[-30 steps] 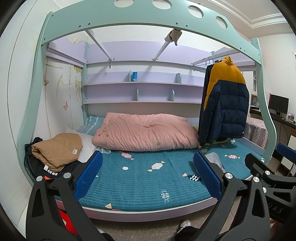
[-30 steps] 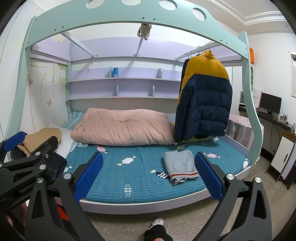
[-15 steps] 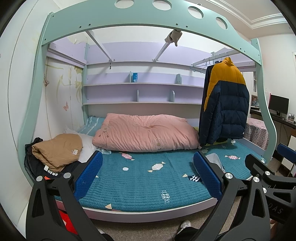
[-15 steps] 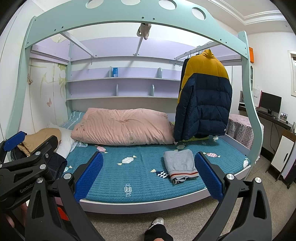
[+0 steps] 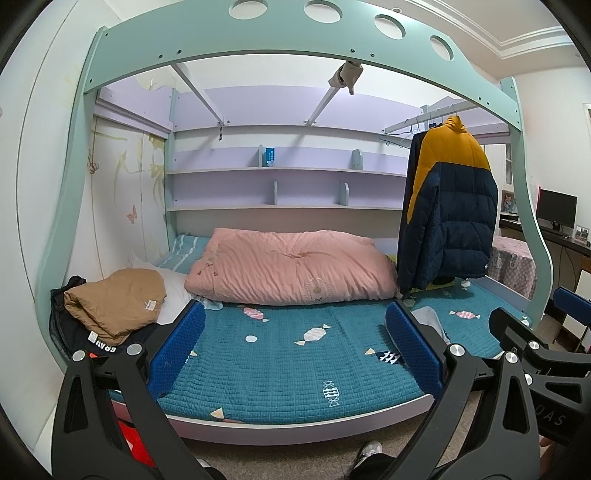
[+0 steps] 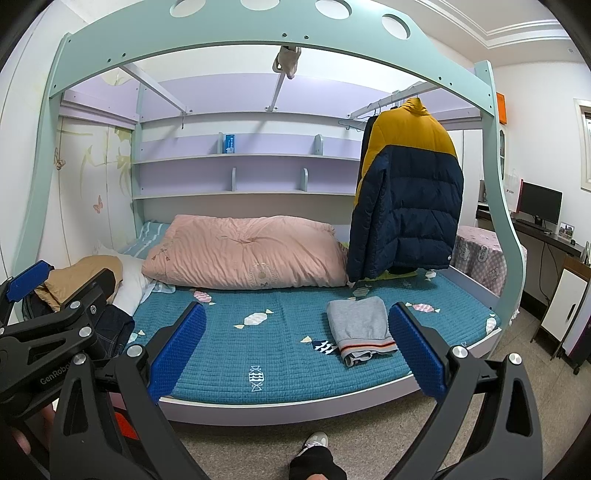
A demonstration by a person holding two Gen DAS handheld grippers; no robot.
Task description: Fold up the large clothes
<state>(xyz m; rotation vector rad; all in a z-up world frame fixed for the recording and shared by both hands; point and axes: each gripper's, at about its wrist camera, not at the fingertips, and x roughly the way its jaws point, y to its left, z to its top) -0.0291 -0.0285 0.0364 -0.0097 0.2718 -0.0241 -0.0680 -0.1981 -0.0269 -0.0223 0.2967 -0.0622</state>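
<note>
A navy and yellow puffer jacket (image 5: 448, 210) hangs from a rail at the right of the bed; it also shows in the right wrist view (image 6: 406, 199). A folded grey garment (image 6: 360, 328) lies on the teal bedspread (image 6: 280, 354) near the front right. A tan garment (image 5: 114, 299) lies on dark clothes (image 5: 70, 328) at the bed's left end. My left gripper (image 5: 295, 350) is open and empty, held in front of the bed. My right gripper (image 6: 295, 349) is open and empty too, beside it.
A pink duvet (image 5: 291, 269) lies along the back of the bed. The mint bed frame (image 5: 295, 33) arches overhead. Lilac shelves (image 5: 280, 188) line the back wall. A desk with a monitor (image 6: 539, 201) stands at the right. My shoe (image 6: 314, 443) is on the floor.
</note>
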